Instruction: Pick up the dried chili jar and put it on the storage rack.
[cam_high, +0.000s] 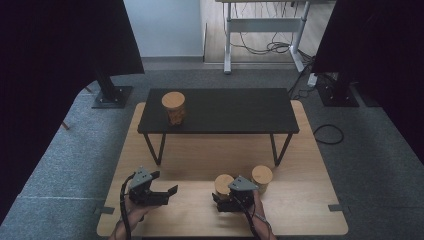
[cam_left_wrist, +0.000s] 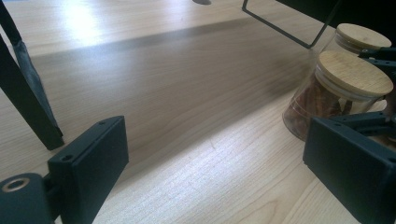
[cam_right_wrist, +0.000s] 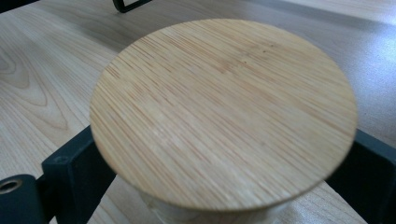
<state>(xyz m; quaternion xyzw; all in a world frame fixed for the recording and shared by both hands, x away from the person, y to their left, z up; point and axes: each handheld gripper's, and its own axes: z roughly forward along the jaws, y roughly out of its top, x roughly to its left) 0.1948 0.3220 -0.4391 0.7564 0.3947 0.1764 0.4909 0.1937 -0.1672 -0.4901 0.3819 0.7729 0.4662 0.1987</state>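
Three jars w/ bamboo lids on the scene: one on the black shelf (cam_high: 220, 112) at far left (cam_high: 173, 107), two on the wooden tabletop (cam_high: 300, 200) near right. Work in hand is the near jar (cam_high: 223, 186), just left of its twin (cam_high: 262, 176), apart but close.

Right gripper (cam_high: 226, 199) has the near jar between its jaws. In the right gripper view the lid (cam_right_wrist: 224, 112) hides the glass body, w/ a black jaw showing at each side under the rim; whether the pads actually press the glass I can't tell. No lift yet by the look of it; jar sits on the tabletop.

Left gripper (cam_high: 167, 192) sits near left, jaws wide apart, nothing in them, bare wood between.

Handling, as a judgement: glass body w/ brownish contents (cam_left_wrist: 317, 100), so rigid, smooth, prob. slippery and breakable; moderate weight. The lid overhangs and may just sit loose, so don't carry by the lid. Grip the glass wall below the rim, square across the widest part, jar kept upright. The twin stands close on the right, so clearance there is tight.
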